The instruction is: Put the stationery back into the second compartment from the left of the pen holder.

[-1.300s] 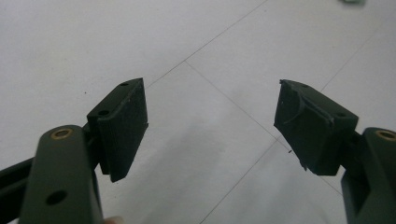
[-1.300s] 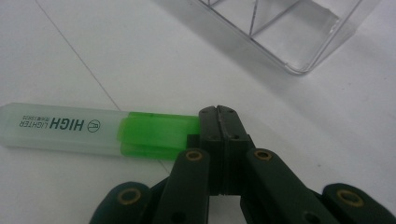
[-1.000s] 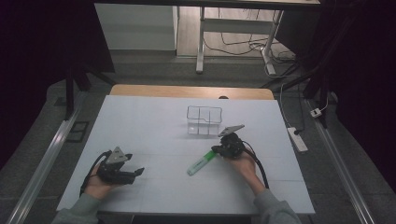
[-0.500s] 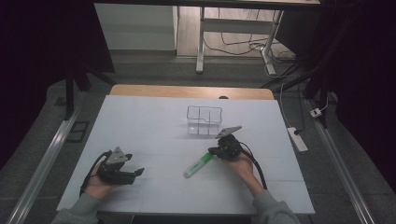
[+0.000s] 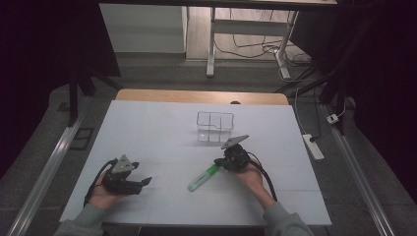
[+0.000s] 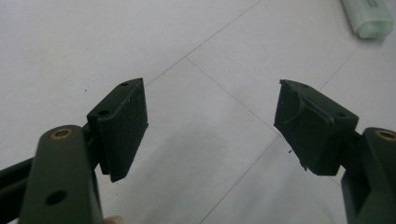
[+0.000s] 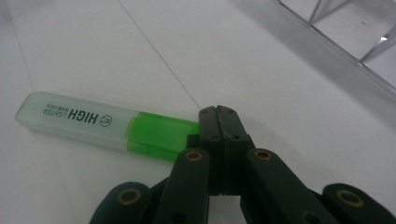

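A green highlighter [image 5: 202,179] with a clear cap lies flat on the white table [image 5: 162,132], slanting from near left to far right. My right gripper [image 5: 220,164] rests at its green far end. In the right gripper view the jaws [image 7: 218,114] are pressed together with nothing between them, and the left jaw touches the highlighter's [image 7: 93,123] green end. My left gripper [image 5: 144,182] sits low at the near left of the table, pointing right. Its jaws stand wide apart [image 6: 210,126] over bare table, with the highlighter's cap [image 6: 369,18] far off at the top right.
A clear plastic box [image 5: 215,126] with several compartments stands behind the right gripper, near the table's middle; its wall [image 7: 336,56] runs past the right gripper's tip. Beyond the table's far edge are desk legs and cables on the floor.
The right gripper and the highlighter have shifted slightly toward the near left. The left gripper has stayed where it was.
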`<state>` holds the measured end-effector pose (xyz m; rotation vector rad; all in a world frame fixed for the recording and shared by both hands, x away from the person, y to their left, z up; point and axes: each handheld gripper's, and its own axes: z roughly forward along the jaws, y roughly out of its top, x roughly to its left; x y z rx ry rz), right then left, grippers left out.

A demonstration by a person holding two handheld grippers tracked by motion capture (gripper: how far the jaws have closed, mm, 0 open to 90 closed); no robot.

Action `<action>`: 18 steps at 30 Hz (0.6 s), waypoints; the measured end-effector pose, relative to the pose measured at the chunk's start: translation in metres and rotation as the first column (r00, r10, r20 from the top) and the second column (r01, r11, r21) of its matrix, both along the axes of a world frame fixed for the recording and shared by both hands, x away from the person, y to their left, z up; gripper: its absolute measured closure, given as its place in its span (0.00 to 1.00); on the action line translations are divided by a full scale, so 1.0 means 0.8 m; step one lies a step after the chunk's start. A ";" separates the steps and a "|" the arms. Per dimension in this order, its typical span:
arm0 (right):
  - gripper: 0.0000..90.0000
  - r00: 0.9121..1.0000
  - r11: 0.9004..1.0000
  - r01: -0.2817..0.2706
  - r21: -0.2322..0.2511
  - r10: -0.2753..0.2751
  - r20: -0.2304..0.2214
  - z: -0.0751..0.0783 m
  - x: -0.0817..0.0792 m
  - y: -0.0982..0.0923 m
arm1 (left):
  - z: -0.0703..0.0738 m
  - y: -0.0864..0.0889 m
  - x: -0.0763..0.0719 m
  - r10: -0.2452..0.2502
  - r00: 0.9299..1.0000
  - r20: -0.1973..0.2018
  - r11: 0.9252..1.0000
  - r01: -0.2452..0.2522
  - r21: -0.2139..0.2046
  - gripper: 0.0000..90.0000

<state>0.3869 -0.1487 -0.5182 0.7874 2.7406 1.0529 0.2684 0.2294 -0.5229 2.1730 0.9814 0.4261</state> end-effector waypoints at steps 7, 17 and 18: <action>0.99 1.000 1.000 -0.026 -0.003 0.026 -0.003 0.000 -0.006 0.009 | 0.000 0.000 0.000 -0.002 1.000 -0.001 1.000 0.002 0.001 0.28; 0.99 0.998 0.998 -0.055 0.001 0.055 -0.009 -0.003 -0.013 0.021 | -0.001 -0.001 0.001 -0.003 1.000 -0.002 1.000 0.003 0.007 0.28; 0.99 0.998 0.998 -0.057 0.001 0.057 -0.011 -0.003 -0.014 0.023 | -0.001 -0.001 0.001 -0.003 1.000 -0.002 1.000 0.003 0.008 0.28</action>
